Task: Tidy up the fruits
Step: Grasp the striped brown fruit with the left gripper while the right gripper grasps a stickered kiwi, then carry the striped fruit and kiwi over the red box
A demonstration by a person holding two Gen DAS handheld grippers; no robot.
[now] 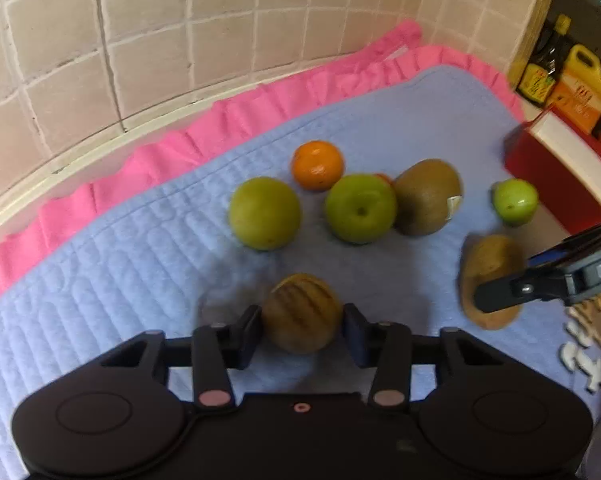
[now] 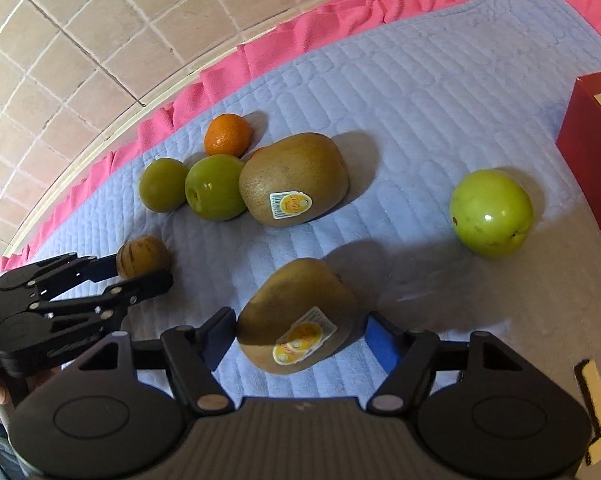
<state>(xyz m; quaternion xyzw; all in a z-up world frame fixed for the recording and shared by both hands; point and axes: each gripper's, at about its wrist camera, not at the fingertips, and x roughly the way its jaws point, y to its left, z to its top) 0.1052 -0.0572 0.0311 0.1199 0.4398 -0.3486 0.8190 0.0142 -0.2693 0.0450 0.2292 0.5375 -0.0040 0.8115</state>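
My left gripper (image 1: pixel 302 322) is shut on a small brown striped fruit (image 1: pixel 301 313), also seen in the right wrist view (image 2: pixel 142 257). My right gripper (image 2: pixel 300 336) is open, its fingers on either side of a stickered kiwi (image 2: pixel 296 316) with a gap at the right finger; the kiwi also shows in the left wrist view (image 1: pixel 490 280). On the blue quilted mat (image 1: pixel 380 120) lie an orange (image 1: pixel 317 165), two green fruits (image 1: pixel 265 213) (image 1: pixel 360 208), another kiwi (image 1: pixel 426 197) and a smaller green fruit (image 1: pixel 515 201).
A red box (image 1: pixel 556 168) stands at the mat's right edge, bottles (image 1: pixel 580 80) behind it. A pink ruffle (image 1: pixel 220 120) borders the mat against a tiled wall (image 1: pixel 180 40).
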